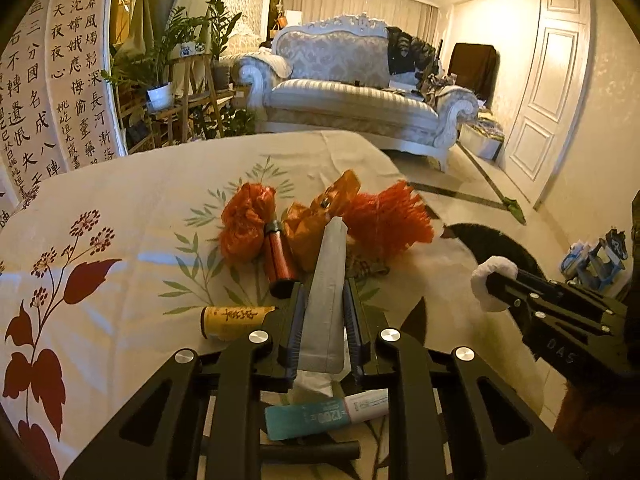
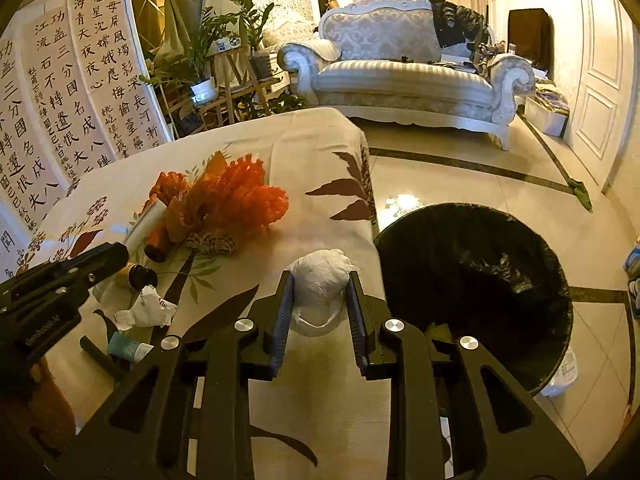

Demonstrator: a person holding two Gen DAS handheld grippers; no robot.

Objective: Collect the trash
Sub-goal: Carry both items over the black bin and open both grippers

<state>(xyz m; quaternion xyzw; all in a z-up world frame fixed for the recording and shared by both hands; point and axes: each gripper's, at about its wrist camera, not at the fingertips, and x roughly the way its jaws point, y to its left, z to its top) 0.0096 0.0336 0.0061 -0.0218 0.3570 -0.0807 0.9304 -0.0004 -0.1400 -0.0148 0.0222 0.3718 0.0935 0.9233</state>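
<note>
A silver wrapper (image 1: 326, 300) sits clenched between the left gripper (image 1: 323, 300) fingers; right gripper (image 2: 320, 300) fingers grasp a white paper wad (image 2: 320, 280), bin (image 2: 472, 288) beside them.

Two tools: left tool (image 1: 323, 312), right tool (image 2: 320, 312); one paper ball (image 2: 320, 280); one bin (image 2: 472, 292); two small bottles (image 1: 280, 258) (image 1: 234, 322).

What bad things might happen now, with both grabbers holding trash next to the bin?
1. The left gripper pinches a flat silver packet only along its narrow edges, so the packet may twist or slip out.
2. The right gripper holds a soft white paper wad short of the black-lined trash bin; letting go early would probably drop it on the tablecloth.
3. The two grippers are close and might bump.
</note>
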